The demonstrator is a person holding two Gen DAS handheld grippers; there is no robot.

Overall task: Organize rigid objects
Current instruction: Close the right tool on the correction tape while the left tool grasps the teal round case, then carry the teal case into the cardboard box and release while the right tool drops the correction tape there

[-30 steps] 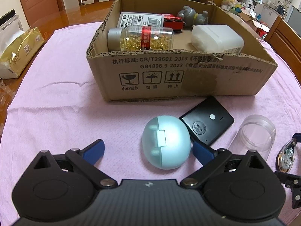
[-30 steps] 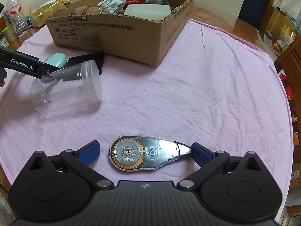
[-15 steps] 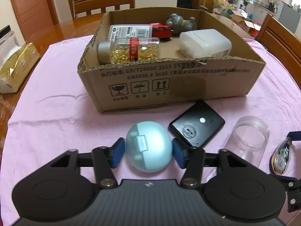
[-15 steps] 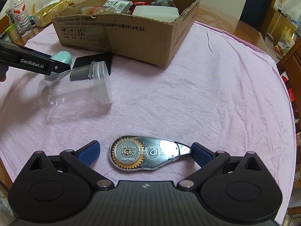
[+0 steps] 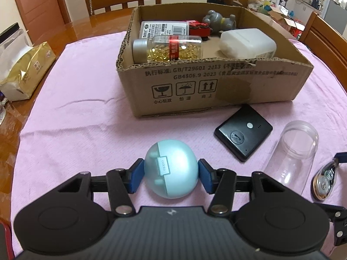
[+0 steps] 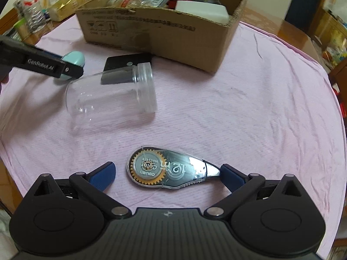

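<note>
Pink cloth [image 5: 86,112] covers the bench; wooden chairs and a kitchen sit behind.

Cardboard box [image 5: 216,91] stands straight ahead of the left gripper, well apart. Already inside: pill bottle [image 5: 169,48], white container [image 5: 247,42], grey toy [image 5: 219,21], red toy, flat labelled pack.

Clear jar [image 6: 112,95] lies on its side ahead-left of the right gripper, mouth toward the box, no lid in view. Black flat device [image 5: 244,135] lies ahead-right of the left gripper, just in front of the box wall.

Left gripper [image 5: 171,174]: closed down on the teal earbud case [image 5: 171,171], both blue pads against its sides. Case looks to be at cloth level; can't tell if it's lifted.

Right gripper [image 6: 168,174]: jaws wide, holding nothing. Correction tape dispenser [image 6: 171,169] lies flat between the fingers, long axis across the opening; its tip is at or touching the right pad, gap at the left pad.

Step, my read: left grasp done, transfer to box pending; right is staged for pickup.

Next: left lifts enough to clear the front wall, goes forward, drops into the free floor between bottle and white container. The case is smooth and round, so it may squirt out; keep grip firm. Right closes across the dispenser lengthwise, so expect it to shift before seating.
</note>
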